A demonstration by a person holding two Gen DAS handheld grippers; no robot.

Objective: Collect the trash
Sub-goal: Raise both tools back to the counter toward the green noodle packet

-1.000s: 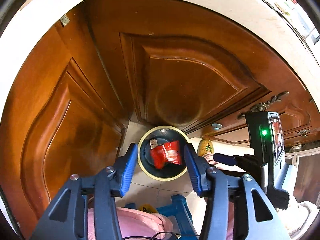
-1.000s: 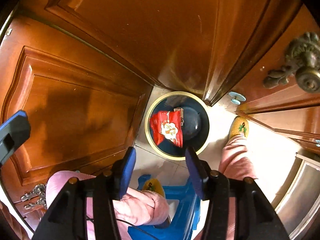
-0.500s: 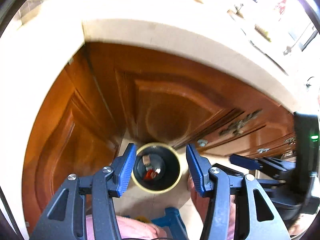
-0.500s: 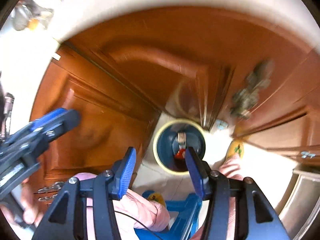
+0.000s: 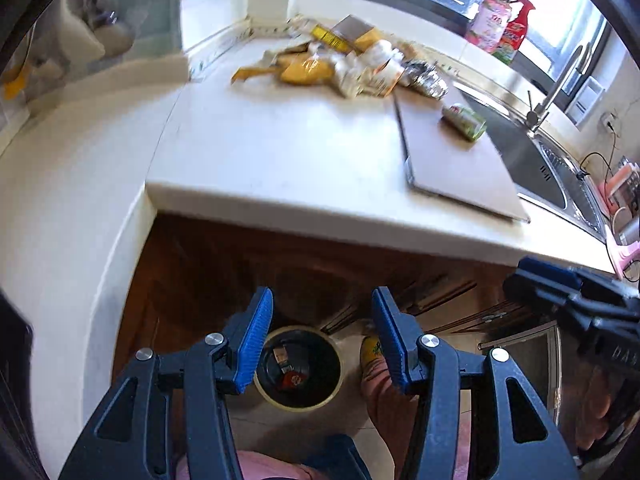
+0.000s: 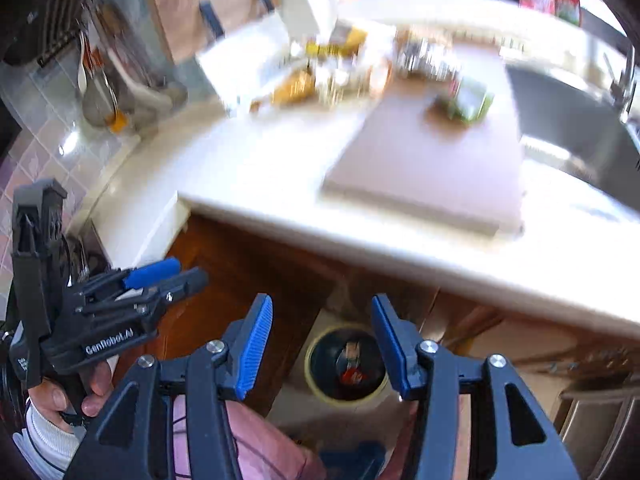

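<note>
A round trash bin (image 5: 300,366) with a yellow rim stands on the floor below the counter, with a red wrapper (image 5: 293,380) and other scraps inside; it also shows in the right wrist view (image 6: 346,364). My left gripper (image 5: 320,340) is open and empty, high above the bin. My right gripper (image 6: 320,344) is open and empty too. On the white counter (image 5: 280,152) lies a heap of wrappers and packets (image 5: 340,66), blurred in the right wrist view (image 6: 340,68). A green can (image 5: 464,120) lies on a pinkish board (image 5: 452,164).
A steel sink (image 5: 532,160) with a tap (image 5: 560,80) is at the right. Bottles (image 5: 500,20) stand by the window. Brown cabinet doors (image 5: 224,272) are under the counter. A blue stool (image 6: 352,460) and the person's legs are below.
Both grippers have risen from close above the bin to counter height and tilted up. The counter, trash heap and sink have come into view. The bin looks smaller.
</note>
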